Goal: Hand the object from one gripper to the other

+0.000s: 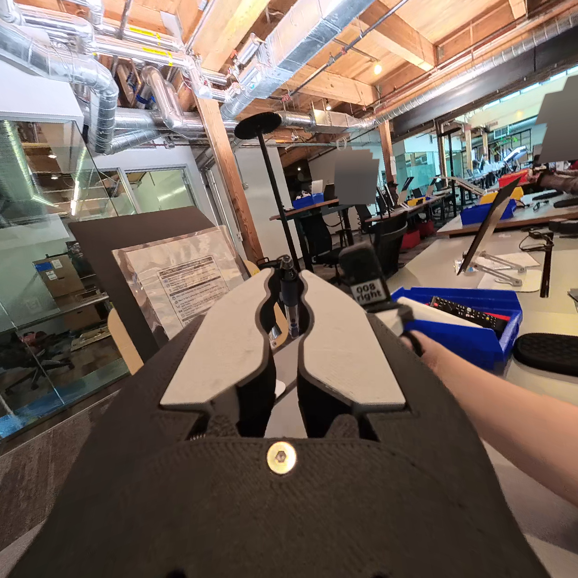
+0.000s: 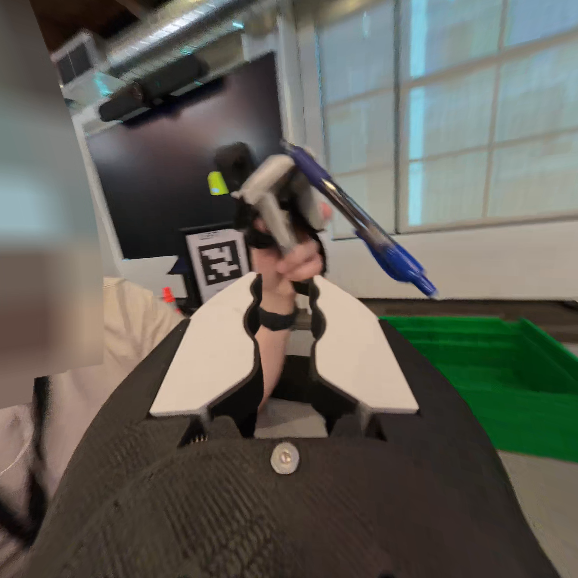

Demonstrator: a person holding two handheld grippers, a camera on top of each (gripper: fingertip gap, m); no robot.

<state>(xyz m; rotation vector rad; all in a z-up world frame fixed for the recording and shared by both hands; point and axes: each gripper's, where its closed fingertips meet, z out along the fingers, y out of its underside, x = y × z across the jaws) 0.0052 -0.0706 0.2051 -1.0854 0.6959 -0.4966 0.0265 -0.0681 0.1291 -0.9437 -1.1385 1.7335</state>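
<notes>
A blue pen (image 1: 287, 289) with a clear barrel stands between my left gripper's (image 1: 287, 275) white fingers, which are shut on it near their tips. In the right wrist view the left gripper (image 2: 281, 187) is held up in a hand ahead of me. The pen (image 2: 359, 219) slants down to the right from it, with its blue end lowest. My right gripper (image 2: 286, 281) is open and empty, below and short of the pen. Its black body (image 1: 364, 275) shows to the right of the left gripper, held by a hand (image 1: 419, 341).
A blue bin (image 1: 453, 347) holding a remote stands on the white table to the right, with a black round pad (image 1: 550, 353) and a laptop stand (image 1: 488, 250) nearby. A green bin (image 2: 500, 375) lies to my right gripper's right. A dark monitor (image 2: 187, 156) and a marker card (image 2: 222, 262) stand behind. Tip to tip, the grippers are about 8 cm apart.
</notes>
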